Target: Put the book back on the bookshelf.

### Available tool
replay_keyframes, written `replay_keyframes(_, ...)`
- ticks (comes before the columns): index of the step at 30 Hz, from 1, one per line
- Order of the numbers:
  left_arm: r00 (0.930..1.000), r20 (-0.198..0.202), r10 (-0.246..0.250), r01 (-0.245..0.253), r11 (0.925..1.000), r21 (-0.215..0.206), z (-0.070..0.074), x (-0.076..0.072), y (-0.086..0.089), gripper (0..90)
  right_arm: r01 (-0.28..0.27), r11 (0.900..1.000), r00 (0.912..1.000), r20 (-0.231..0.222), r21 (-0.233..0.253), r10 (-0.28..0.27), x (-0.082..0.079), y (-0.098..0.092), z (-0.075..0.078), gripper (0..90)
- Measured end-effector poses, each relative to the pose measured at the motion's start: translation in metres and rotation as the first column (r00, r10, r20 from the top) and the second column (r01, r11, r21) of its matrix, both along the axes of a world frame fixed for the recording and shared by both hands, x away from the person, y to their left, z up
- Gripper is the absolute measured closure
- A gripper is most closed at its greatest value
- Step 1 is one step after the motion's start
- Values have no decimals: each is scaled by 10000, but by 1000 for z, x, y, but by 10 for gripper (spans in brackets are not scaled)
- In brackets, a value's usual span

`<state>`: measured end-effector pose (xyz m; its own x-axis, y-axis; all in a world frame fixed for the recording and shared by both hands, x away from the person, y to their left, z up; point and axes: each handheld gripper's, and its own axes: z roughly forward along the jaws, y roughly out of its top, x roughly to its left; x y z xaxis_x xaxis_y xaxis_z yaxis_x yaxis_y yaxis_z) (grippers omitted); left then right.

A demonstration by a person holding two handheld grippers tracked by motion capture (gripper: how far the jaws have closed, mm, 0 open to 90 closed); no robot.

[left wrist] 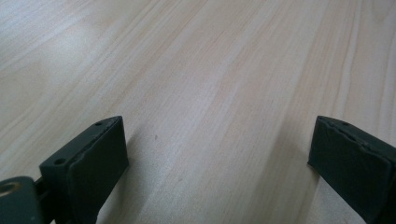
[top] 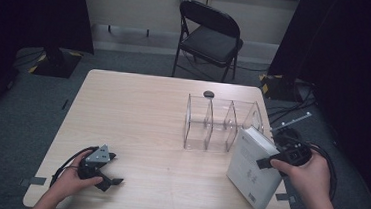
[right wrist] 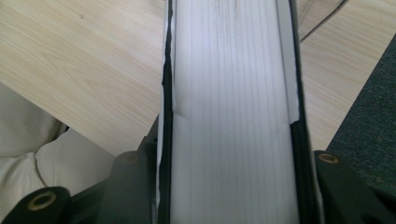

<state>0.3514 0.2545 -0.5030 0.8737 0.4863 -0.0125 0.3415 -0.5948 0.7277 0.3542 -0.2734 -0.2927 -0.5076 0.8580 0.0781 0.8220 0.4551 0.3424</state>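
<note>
Right tool is clamped on the thick white softcover book, tilted above the worktop's right front corner — mid-carry, I judge — needing uprighting into the clear acrylic divider rack, while left tool rests wide, empty.

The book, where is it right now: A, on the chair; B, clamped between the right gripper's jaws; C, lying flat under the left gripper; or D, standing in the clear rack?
B: the right gripper has its jaws shut on the book, held tilted at the table's near right, beside the rack; the right gripper view shows its page edge between both jaws.
</note>
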Motion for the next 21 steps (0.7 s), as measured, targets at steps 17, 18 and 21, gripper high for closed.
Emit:
replay_keyframes(17, 10000, -6, -3, 3, 10000, 8, 0, 0, 0, 39, 952, 9954, 9954, 47, -106, -952, 17, -3, 0, 523)
replay_keyframes(18, 10000, -5, -4, 4, 10000, 8, 0, 0, 0, 39, 956, 9954, 9954, -33, -98, -957, 18, -3, 1, 523)
replay_keyframes(21, 10000, -32, -25, 25, 10000, 77, 1, 0, 0, 39, 1013, 9947, 9949, 4, -161, -1013, 21, -2, 2, 523)
